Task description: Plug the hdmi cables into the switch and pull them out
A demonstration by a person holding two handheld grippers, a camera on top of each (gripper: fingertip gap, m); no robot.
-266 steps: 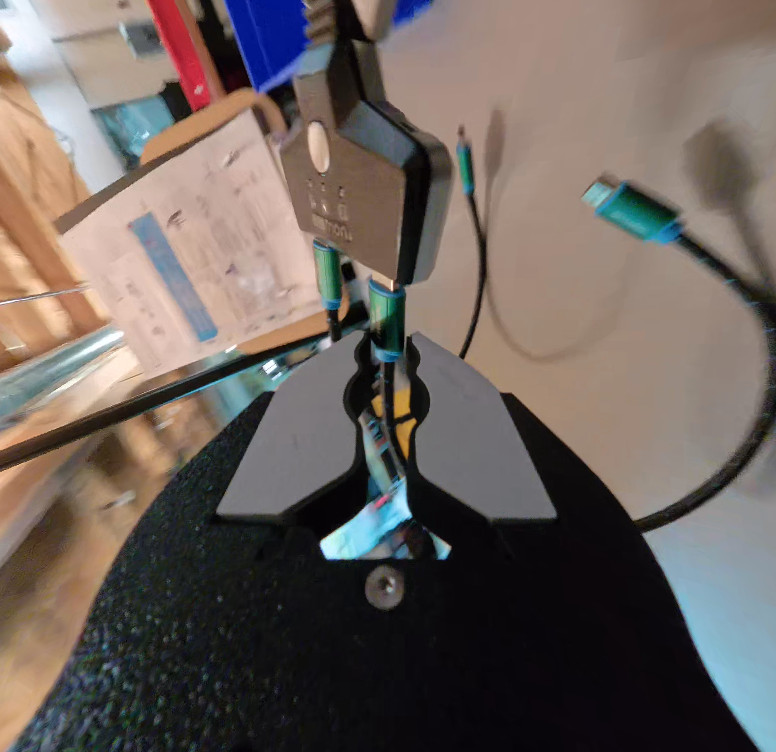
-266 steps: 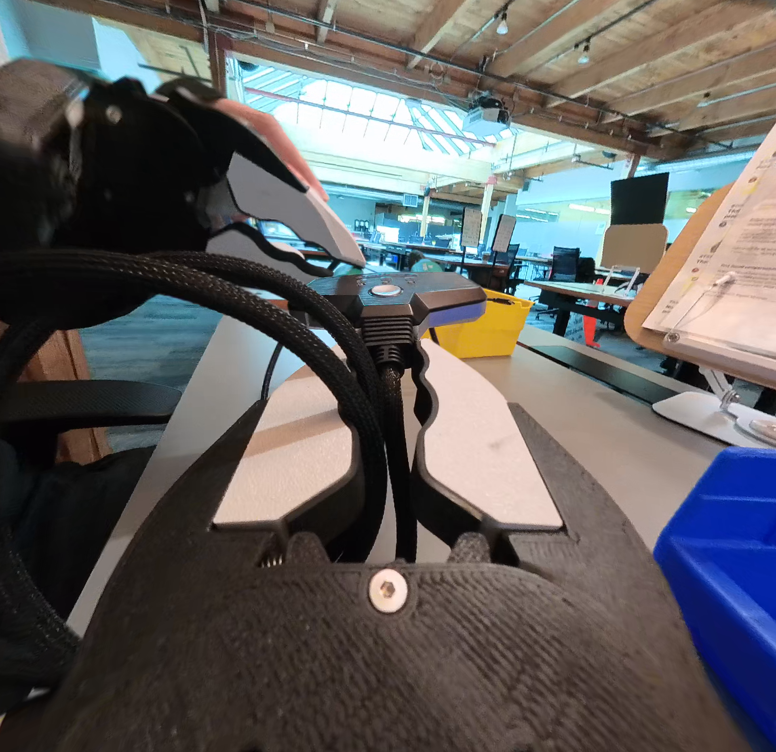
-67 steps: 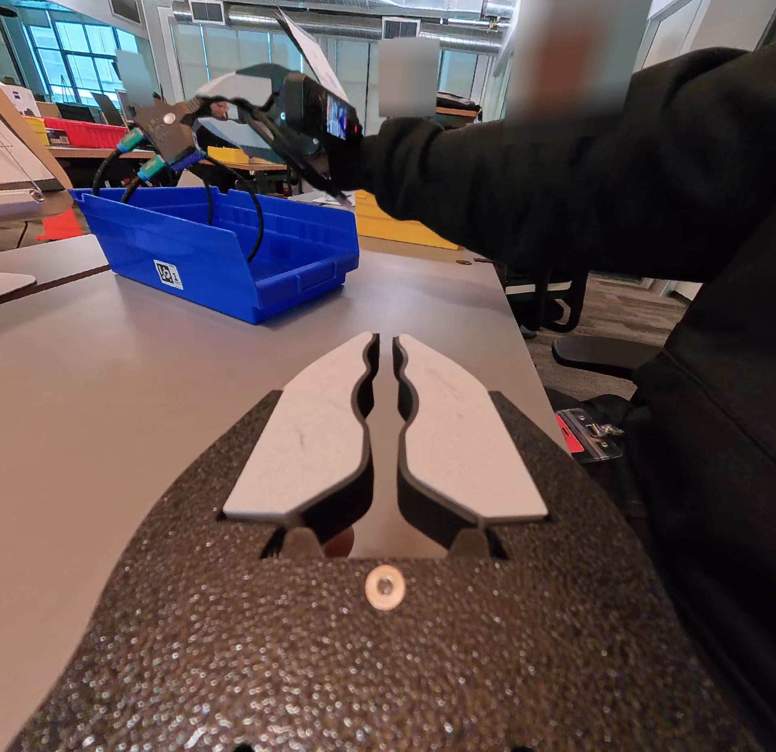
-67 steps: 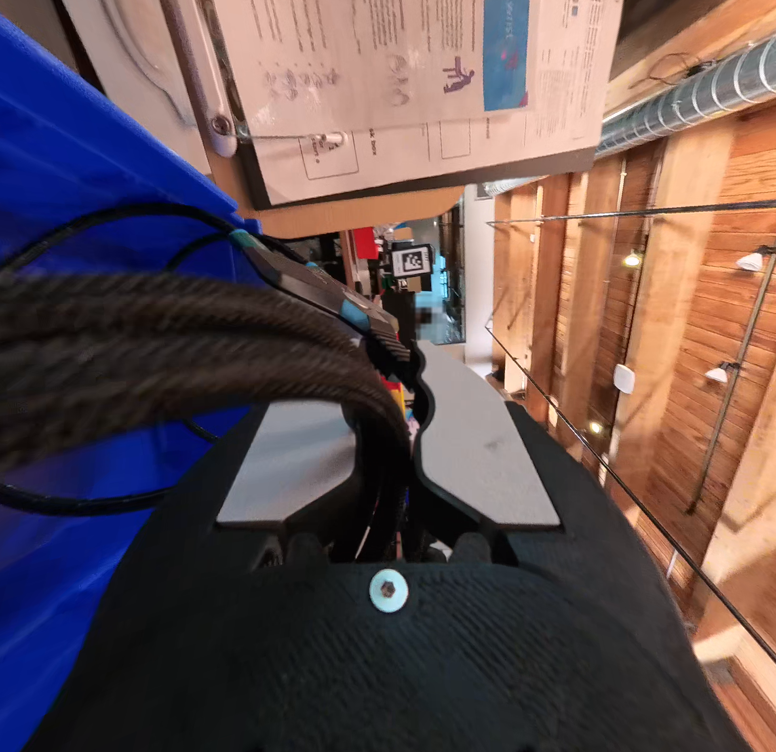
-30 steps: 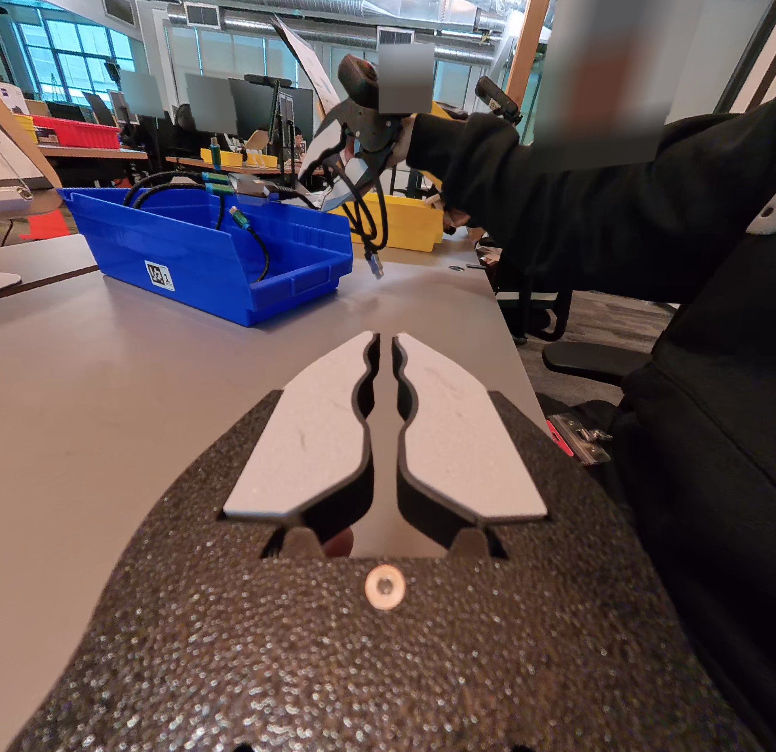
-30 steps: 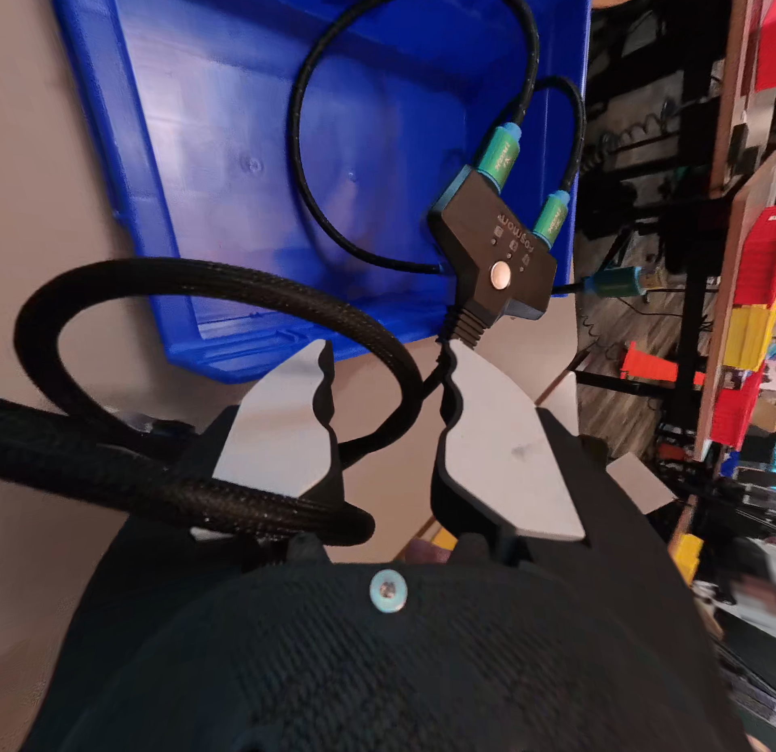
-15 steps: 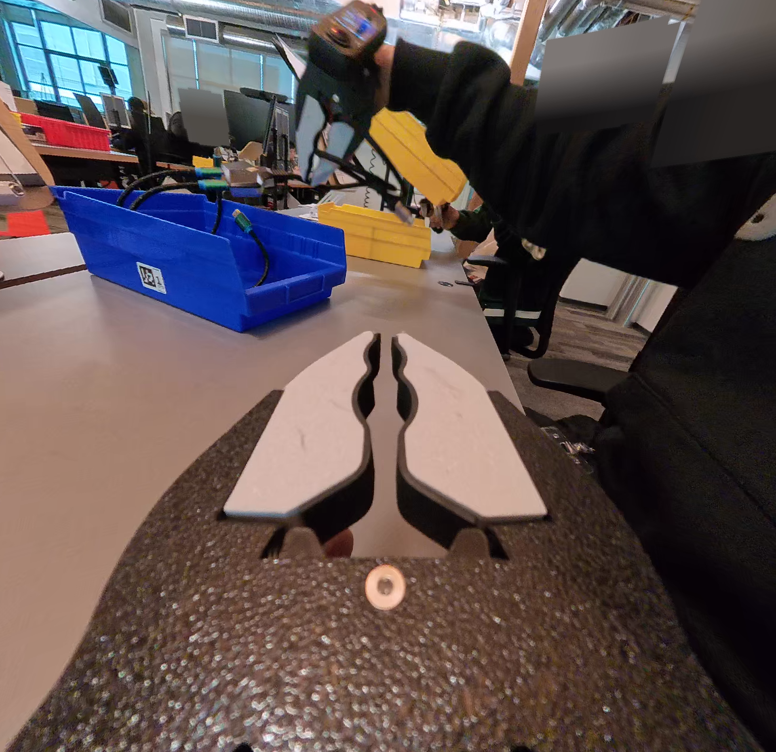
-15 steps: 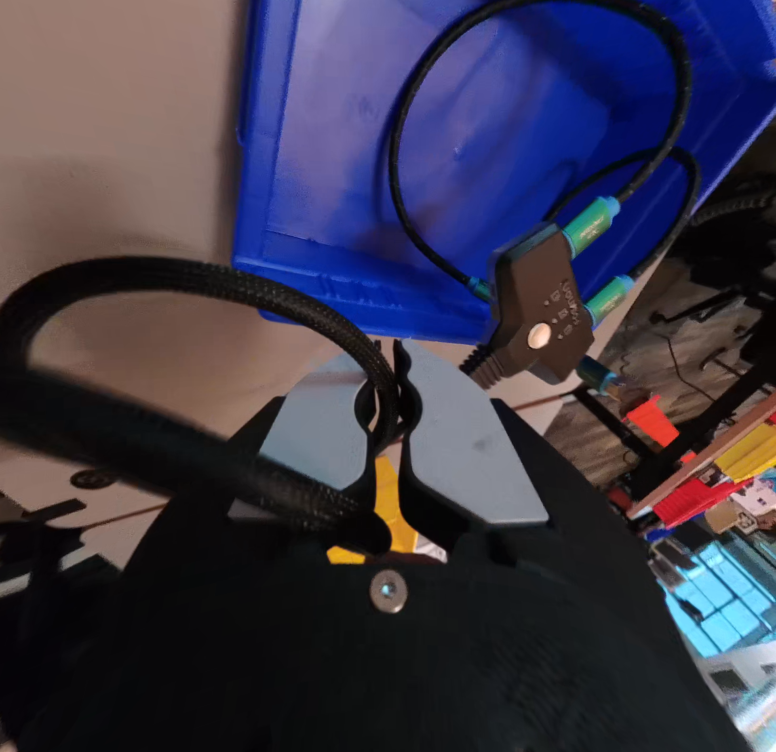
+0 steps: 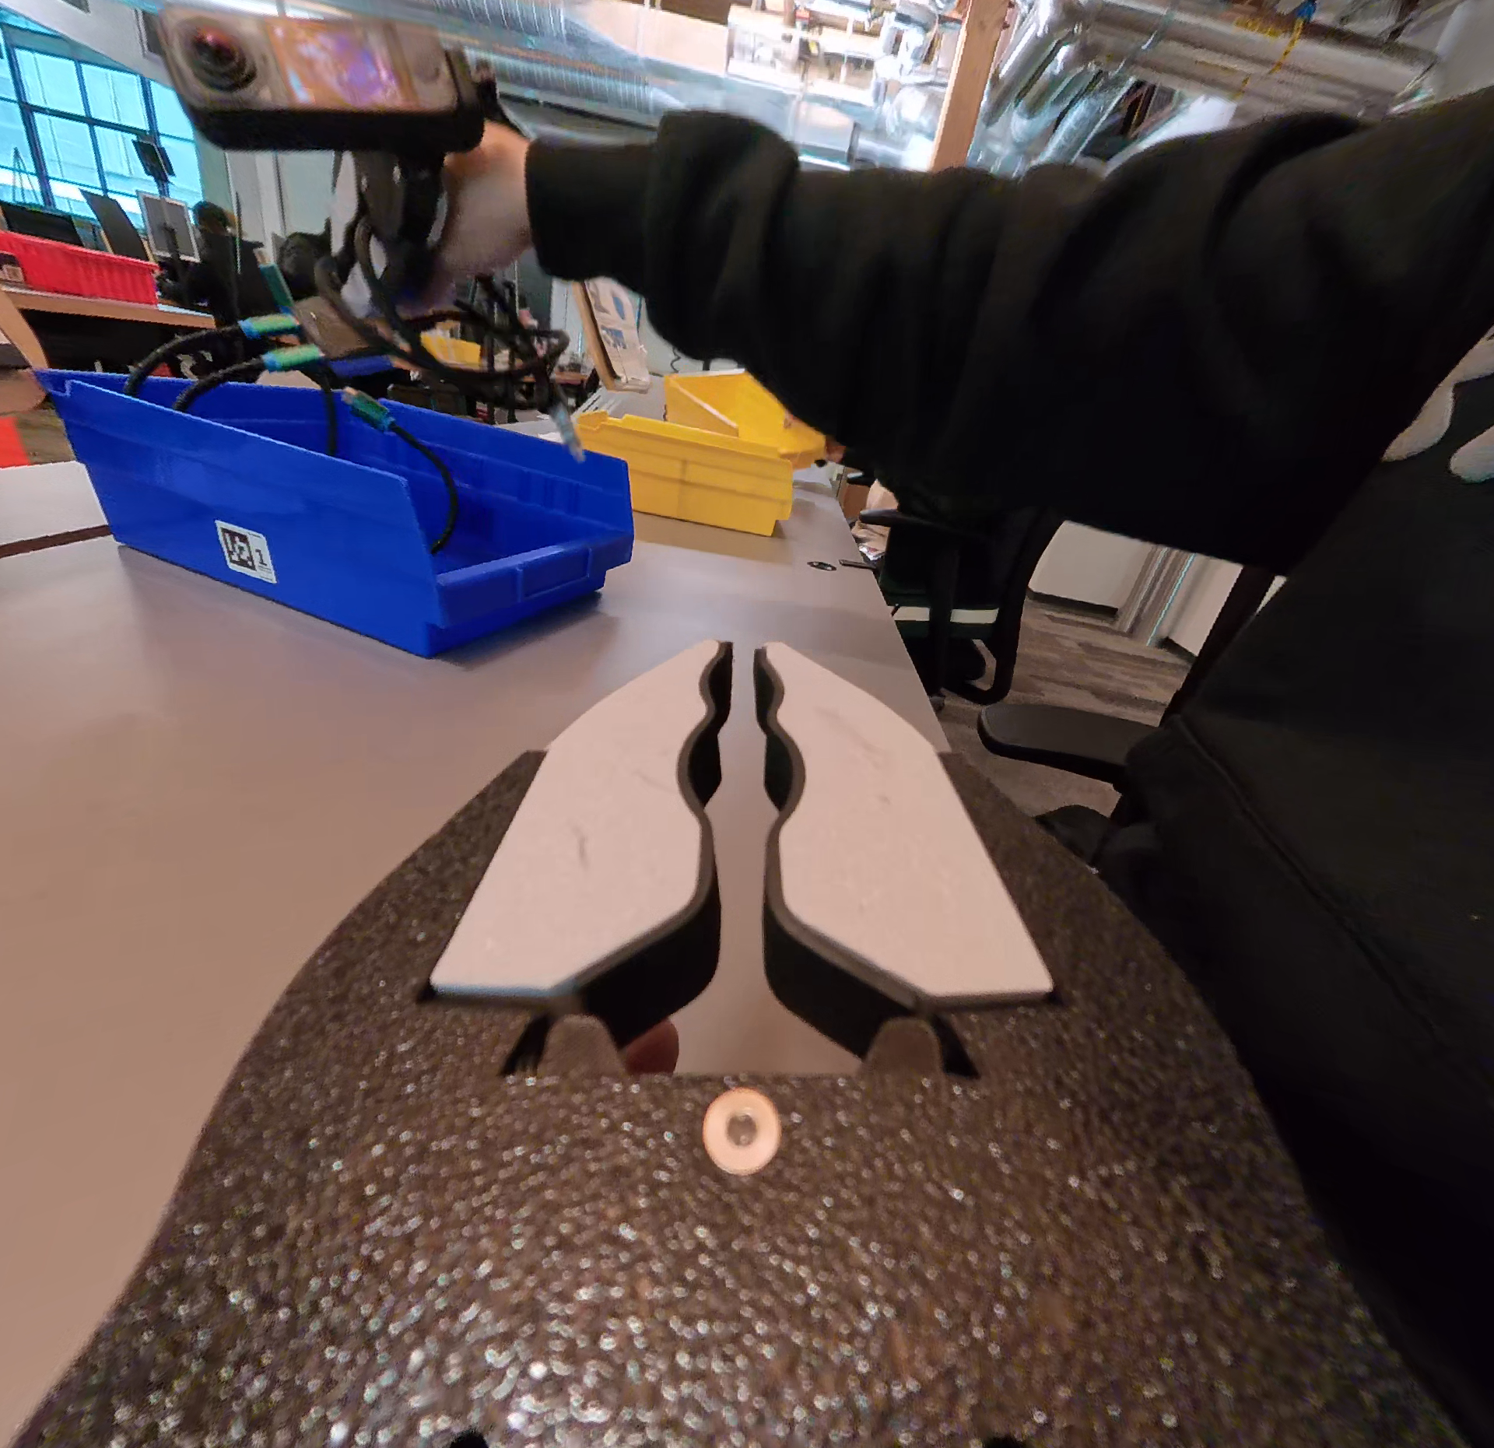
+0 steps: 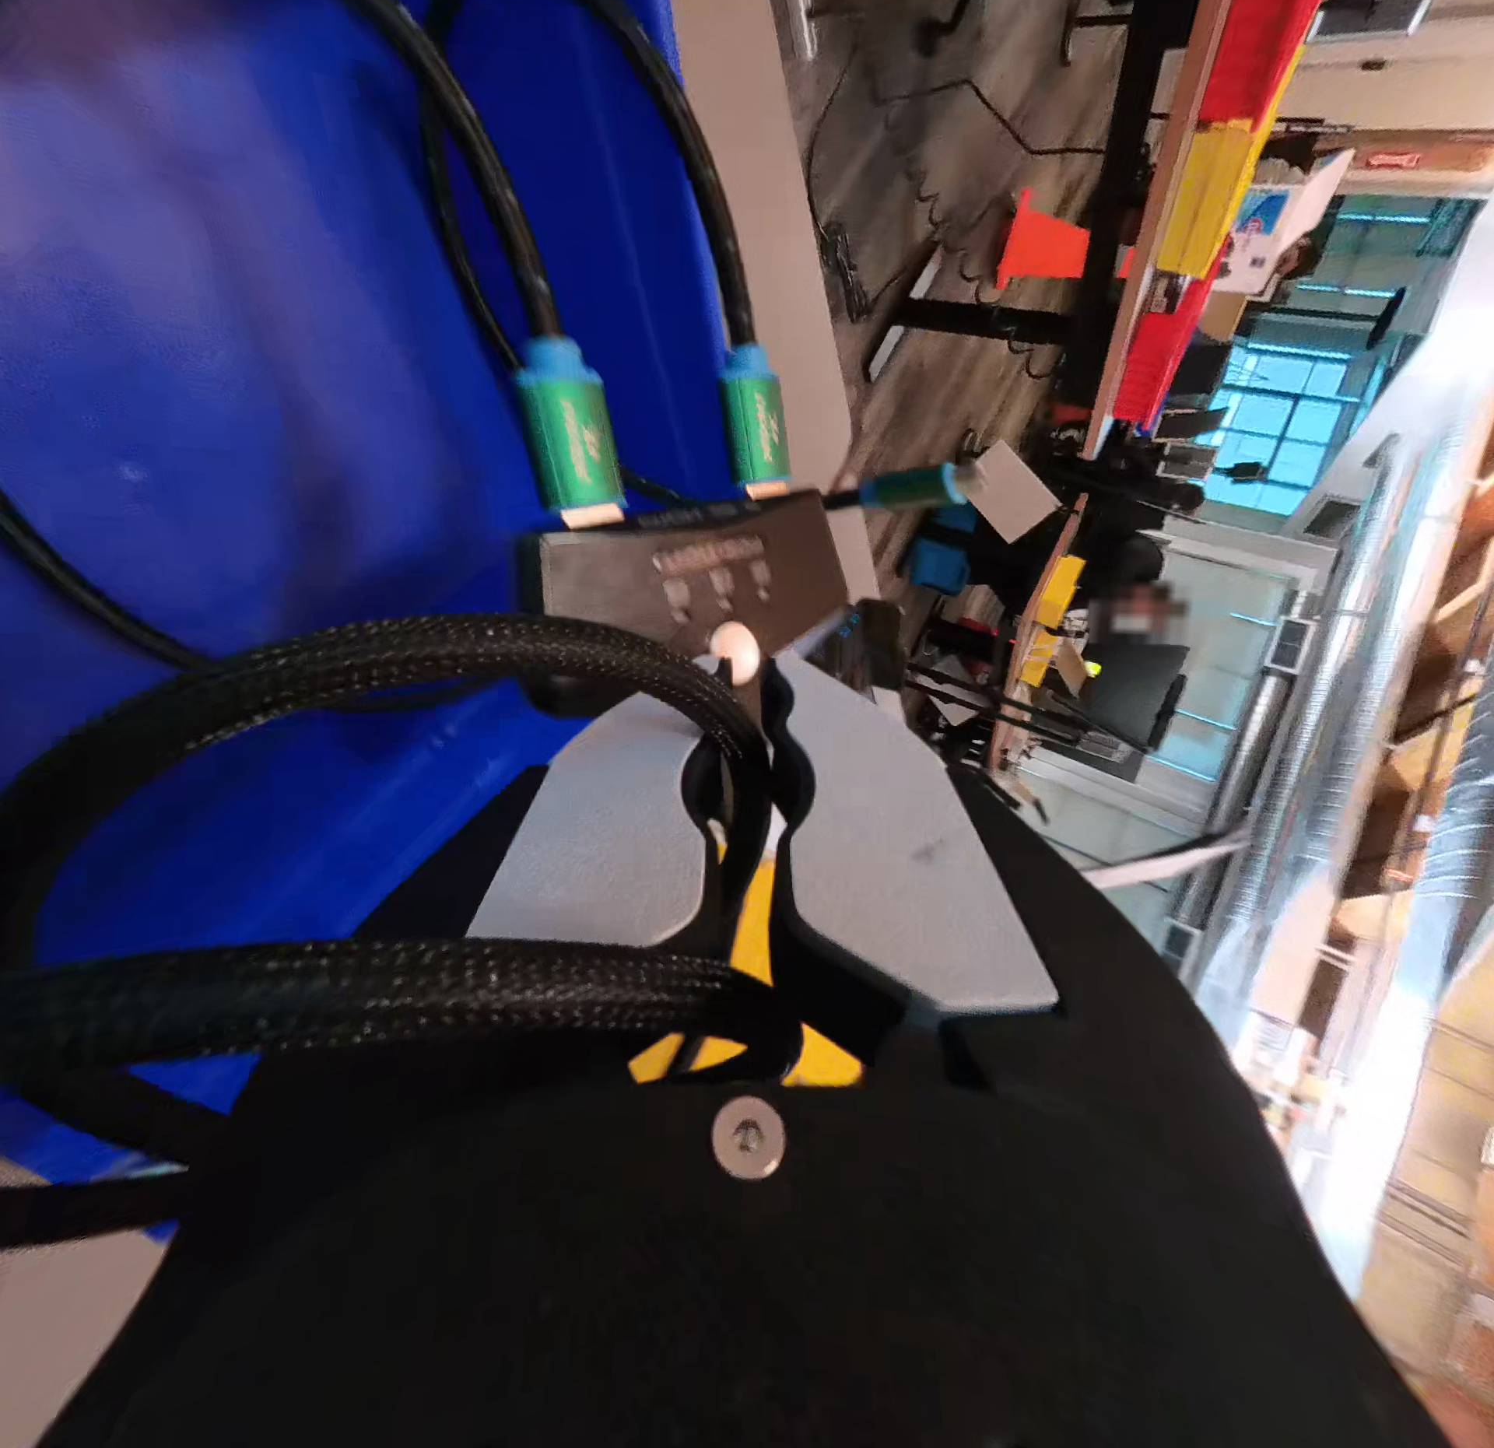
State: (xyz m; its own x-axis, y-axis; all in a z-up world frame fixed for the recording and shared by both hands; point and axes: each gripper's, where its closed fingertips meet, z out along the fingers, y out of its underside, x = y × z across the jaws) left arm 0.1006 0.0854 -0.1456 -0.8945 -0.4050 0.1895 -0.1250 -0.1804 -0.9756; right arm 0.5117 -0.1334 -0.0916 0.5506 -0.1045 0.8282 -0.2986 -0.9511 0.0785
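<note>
The black HDMI switch (image 10: 687, 576) hangs over the blue bin (image 10: 242, 277) with two green HDMI plugs (image 10: 570, 447) (image 10: 756, 431) seated in it. A third green plug (image 10: 913, 488) hangs loose beyond it. My right gripper (image 10: 768, 673) is shut on the switch's thick braided cable (image 10: 453, 657), just behind the switch body. In the left wrist view the switch (image 9: 327, 327) is held above the bin (image 9: 348, 512), with a loose green plug (image 9: 368, 411) dangling into the bin. My left gripper (image 9: 742, 653) is shut and empty, low over the grey table (image 9: 202, 746).
Yellow bins (image 9: 703, 463) stand behind the blue bin near the table's far right edge. A person's black sleeve (image 9: 930, 294) reaches across above the table. An office chair (image 9: 1051, 738) stands off the table's right edge.
My right gripper, open a second ago, has shut on the switch's cable and turned the switch over the bin. My left gripper held a plug at the switch earlier; it now rests empty.
</note>
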